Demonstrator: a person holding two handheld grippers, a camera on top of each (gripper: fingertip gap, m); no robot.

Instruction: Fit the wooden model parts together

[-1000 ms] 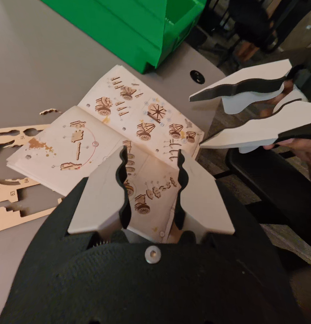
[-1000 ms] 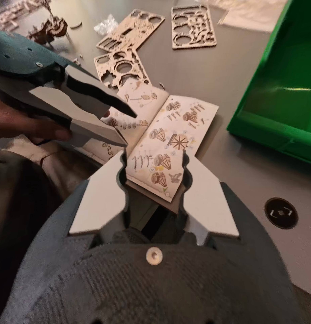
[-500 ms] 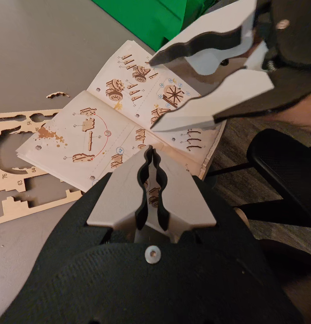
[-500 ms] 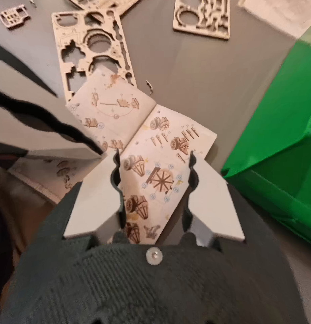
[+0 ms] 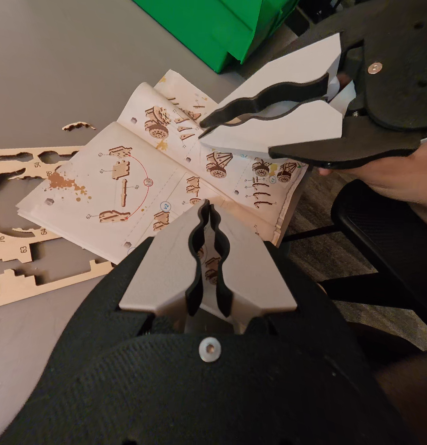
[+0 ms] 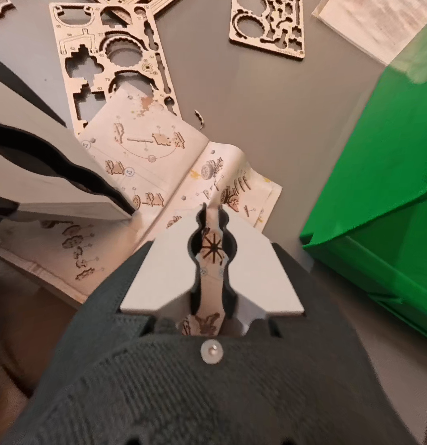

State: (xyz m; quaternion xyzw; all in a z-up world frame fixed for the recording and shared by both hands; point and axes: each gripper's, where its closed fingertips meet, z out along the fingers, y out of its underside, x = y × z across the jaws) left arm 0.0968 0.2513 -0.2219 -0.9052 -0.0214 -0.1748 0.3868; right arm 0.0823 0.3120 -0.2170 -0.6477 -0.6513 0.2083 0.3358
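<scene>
Between the two tongs lay an open booklet (image 5: 140, 183), not a wooden part. The left tongs (image 5: 208, 204) had their tips together, with narrow gaps showing farther back between the wavy pads; whether a page edge was caught at the tips could not be told. The right tongs (image 6: 211, 208) were nearly together over the booklet's right-hand page, which appeared to curl up between the pads; a firm pinch could not be confirmed. In the left wrist view the right tongs (image 5: 202, 128) came in from the right, tips low over that page.

Outward from the tongs, the booklet rested on a grey table (image 5: 51, 72), its near edge overhanging the table's edge and its spine running away from the holder. Beneath its far-left corner lay a wooden sheet (image 6: 92, 60), mostly empty cut-outs, long axis also running away. A second sheet (image 6: 267, 26) lay farther off, well apart. One small loose sliver (image 6: 199, 118) lay just beyond the booklet; a green bin (image 6: 376, 192) stood to the right.

Judgement: fitting had not begun, and this step concerned turning a page. The remaining wooden material lay forward and left of both tongs, so the left tongs were the nearer; any reach would pass over the booklet.
</scene>
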